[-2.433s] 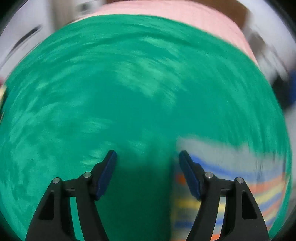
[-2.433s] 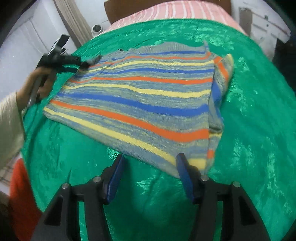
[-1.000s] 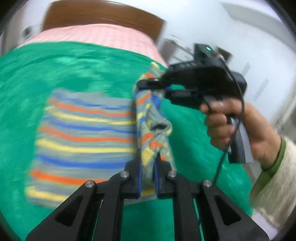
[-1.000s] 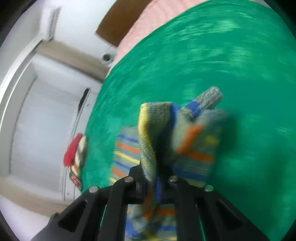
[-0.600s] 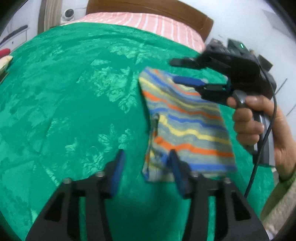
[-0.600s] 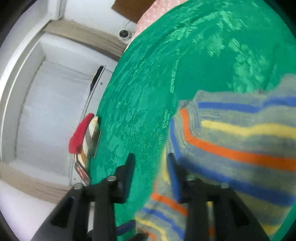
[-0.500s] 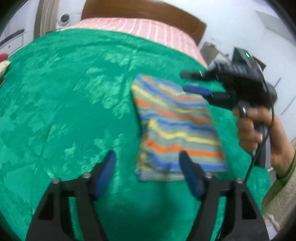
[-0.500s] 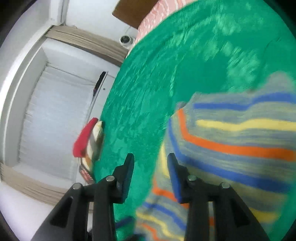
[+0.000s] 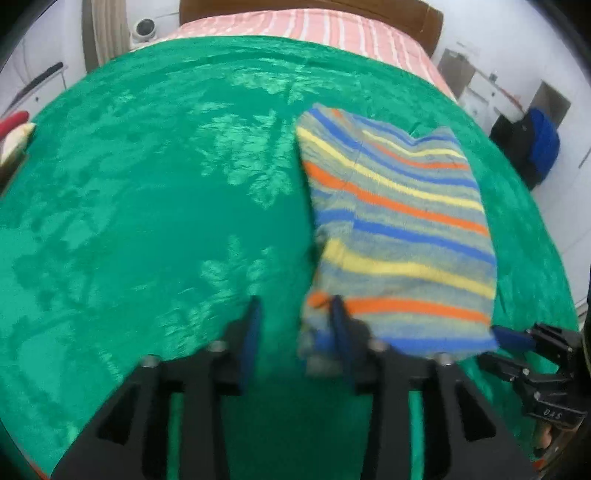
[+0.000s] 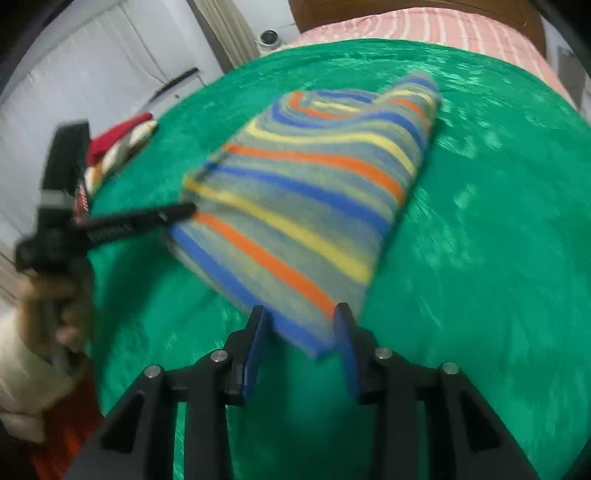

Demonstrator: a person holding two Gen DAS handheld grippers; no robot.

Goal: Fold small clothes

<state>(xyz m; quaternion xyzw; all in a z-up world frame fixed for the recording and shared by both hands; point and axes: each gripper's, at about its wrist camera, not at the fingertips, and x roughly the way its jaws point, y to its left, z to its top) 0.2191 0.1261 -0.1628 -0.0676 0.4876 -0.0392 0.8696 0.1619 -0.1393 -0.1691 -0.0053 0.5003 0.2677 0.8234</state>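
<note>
The left tool [image 9: 293, 328] was seen nearest the lens of its own view with its jaws apart and closing; only green cover lay in the gap, while the near left corner of the striped knit garment [image 9: 399, 229] sat against the outer face of the right-hand finger, at about one o'clock from the gap. Nothing was gripped by it. The right tool [image 10: 301, 332] was likewise held with its jaws apart and steady, and the garment's near corner, edged in blue, reached down into the gap without the pads being seen to press on it.

The garment was judged light, soft and limp, a thick knit already doubled into a rough rectangle; it was expected to sag and unfold if lifted by one point, and to drag a little on the cover. A hold at two corners of one short edge, both layers pinched together, was judged best.

Beyond the tools, the garment was spread flat on the green bedcover [image 9: 147, 206], running from the gap toward twelve and one o'clock in the left wrist view and toward eleven to one o'clock in the right wrist view. Farther off, the pink striped sheet [image 9: 306, 26] and the wooden headboard [image 9: 406, 14] were seen at twelve o'clock.
</note>
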